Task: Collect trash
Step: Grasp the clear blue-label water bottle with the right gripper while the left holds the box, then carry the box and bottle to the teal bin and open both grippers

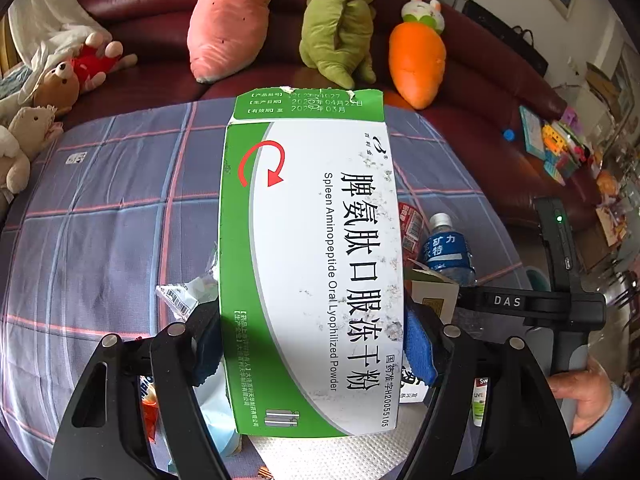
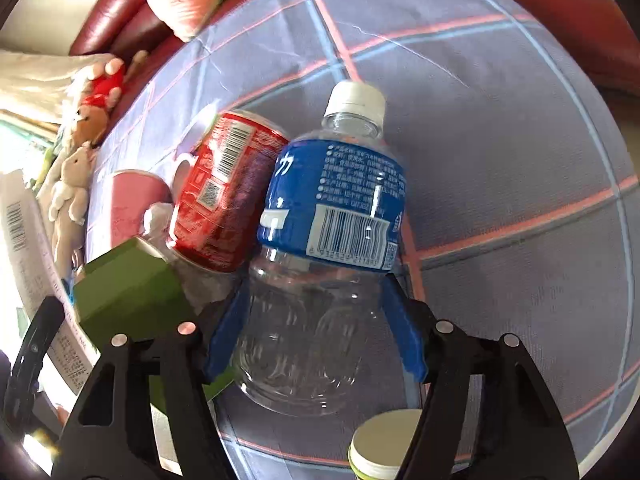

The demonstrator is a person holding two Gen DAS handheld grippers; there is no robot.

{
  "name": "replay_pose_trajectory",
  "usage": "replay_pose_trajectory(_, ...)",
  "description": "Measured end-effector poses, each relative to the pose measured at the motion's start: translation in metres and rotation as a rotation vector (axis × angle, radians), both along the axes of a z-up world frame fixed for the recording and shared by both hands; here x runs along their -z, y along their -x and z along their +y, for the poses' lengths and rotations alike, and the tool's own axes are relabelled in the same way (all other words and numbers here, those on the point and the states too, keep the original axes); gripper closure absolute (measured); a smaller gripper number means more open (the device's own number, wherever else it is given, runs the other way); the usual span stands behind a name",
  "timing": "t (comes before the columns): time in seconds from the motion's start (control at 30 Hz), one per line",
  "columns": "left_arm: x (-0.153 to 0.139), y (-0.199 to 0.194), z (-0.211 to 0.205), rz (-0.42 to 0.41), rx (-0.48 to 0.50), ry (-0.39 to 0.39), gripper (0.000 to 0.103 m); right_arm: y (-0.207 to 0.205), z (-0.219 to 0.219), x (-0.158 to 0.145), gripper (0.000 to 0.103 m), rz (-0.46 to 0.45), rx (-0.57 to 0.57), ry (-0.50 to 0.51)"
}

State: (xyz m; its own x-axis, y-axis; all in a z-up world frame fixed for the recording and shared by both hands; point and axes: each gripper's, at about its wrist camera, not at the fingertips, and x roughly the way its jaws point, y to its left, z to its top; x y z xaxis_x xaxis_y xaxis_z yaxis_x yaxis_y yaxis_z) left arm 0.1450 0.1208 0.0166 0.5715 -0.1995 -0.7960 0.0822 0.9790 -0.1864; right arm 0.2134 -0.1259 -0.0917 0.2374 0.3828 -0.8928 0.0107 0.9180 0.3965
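Note:
My left gripper [image 1: 312,332] is shut on a green-and-white medicine box [image 1: 312,240]; its blue pads press on both long sides, and the box hangs over the plaid cloth [image 1: 100,220]. In the right wrist view a clear plastic bottle [image 2: 336,200] with a blue label and white cap lies on the cloth. My right gripper [image 2: 316,320] is shut on its lower body, one blue finger on each side. A red can [image 2: 228,192] leans on the bottle's left side. The same bottle [image 1: 446,248] shows to the right of the box.
A green carton [image 2: 128,292], a pink cup [image 2: 132,200] and a white-lidded tube [image 2: 384,444] crowd around the bottle. Wrappers [image 1: 180,296] and a paper towel [image 1: 340,456] lie under the box. Plush toys [image 1: 416,64] sit on the red sofa [image 1: 140,0]. A hand [image 1: 584,392] holds the right tool.

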Motion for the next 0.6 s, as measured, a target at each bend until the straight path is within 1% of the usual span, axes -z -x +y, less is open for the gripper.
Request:
replay_pose_trajectory(0.1,-0.01,0.004,-0.005,-0.019,0.006,-0.003,0.029,0.006,0.0,-0.026,0.041,-0.072,-0.026,0.004)
replay_pose_trajectory(0.2,-0.023,0.009,-0.016,-0.049,0.03,-0.01,0.029,0.011,-0.007,-0.048,0.041,-0.12,-0.036,-0.012)
replay_pose_trajectory(0.3,-0.033,0.015,-0.032,-0.071,0.052,-0.021,0.029,0.018,-0.016,-0.062,0.041,-0.146,-0.036,-0.021)
replay_pose_trajectory(0.4,-0.038,0.019,-0.047,-0.073,0.065,-0.02,0.029,0.027,-0.03,-0.069,0.041,-0.161,-0.025,-0.03)
replay_pose_trajectory(0.5,-0.041,0.023,-0.066,-0.072,0.089,-0.02,0.029,0.04,-0.059,-0.079,0.041,-0.186,0.009,-0.035)
replay_pose_trajectory(0.6,-0.041,0.027,-0.094,-0.068,0.139,-0.029,0.029,0.054,-0.096,-0.084,0.041,-0.199,0.064,-0.045)
